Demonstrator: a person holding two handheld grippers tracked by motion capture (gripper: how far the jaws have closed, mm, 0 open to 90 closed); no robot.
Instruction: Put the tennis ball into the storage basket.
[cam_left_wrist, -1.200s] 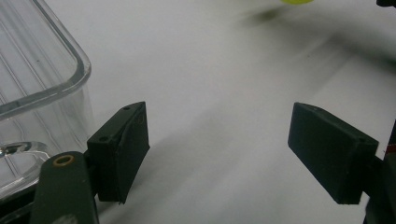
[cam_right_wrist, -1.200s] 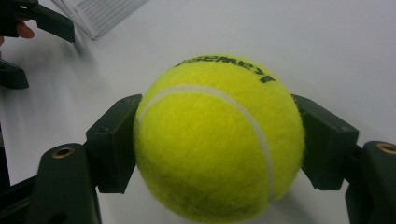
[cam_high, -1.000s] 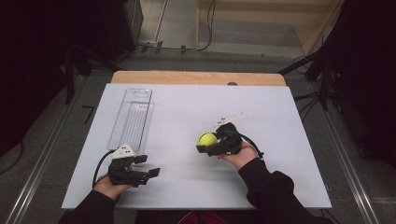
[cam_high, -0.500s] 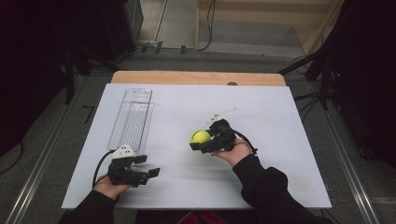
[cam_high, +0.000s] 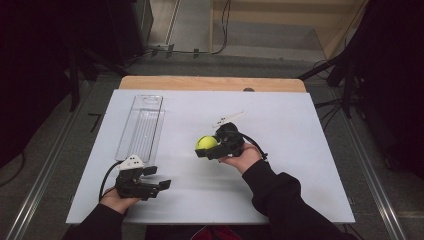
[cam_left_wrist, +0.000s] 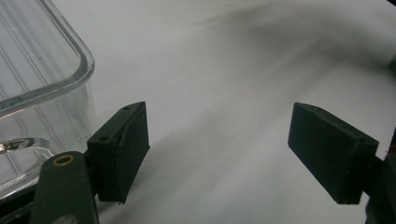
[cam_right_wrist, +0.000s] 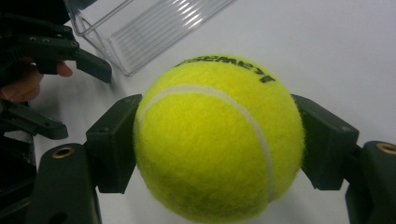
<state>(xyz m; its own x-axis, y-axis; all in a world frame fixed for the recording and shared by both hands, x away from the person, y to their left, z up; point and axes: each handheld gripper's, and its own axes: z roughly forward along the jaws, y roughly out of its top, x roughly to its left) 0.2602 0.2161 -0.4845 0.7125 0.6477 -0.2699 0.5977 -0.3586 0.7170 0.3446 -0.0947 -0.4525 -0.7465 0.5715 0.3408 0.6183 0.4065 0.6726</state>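
A yellow-green tennis ball (cam_high: 205, 143) (cam_right_wrist: 219, 140) sits clamped between the black jaws of my right gripper (cam_high: 207, 147) (cam_right_wrist: 219, 149), held above the white table near its middle. My left gripper (cam_high: 156, 178) (cam_left_wrist: 219, 154) rests near the table's front left with its jaws wide apart and nothing between them. A long clear plastic tray (cam_high: 141, 127) (cam_left_wrist: 37, 88) (cam_right_wrist: 144, 28) lies on the left side of the table, its near end just beyond and beside the left gripper. The left gripper (cam_right_wrist: 70, 88) also appears at the left of the right gripper view.
The white table top (cam_high: 280, 130) sits on a wooden board (cam_high: 210, 83) that shows along the far edge. A small white strip (cam_high: 228, 118) lies just behind the right gripper. Dark stands and cables (cam_high: 340, 70) surround the table.
My right gripper has carried the tennis ball a little to the left, toward the tray. The left gripper has stayed where it was, still open.
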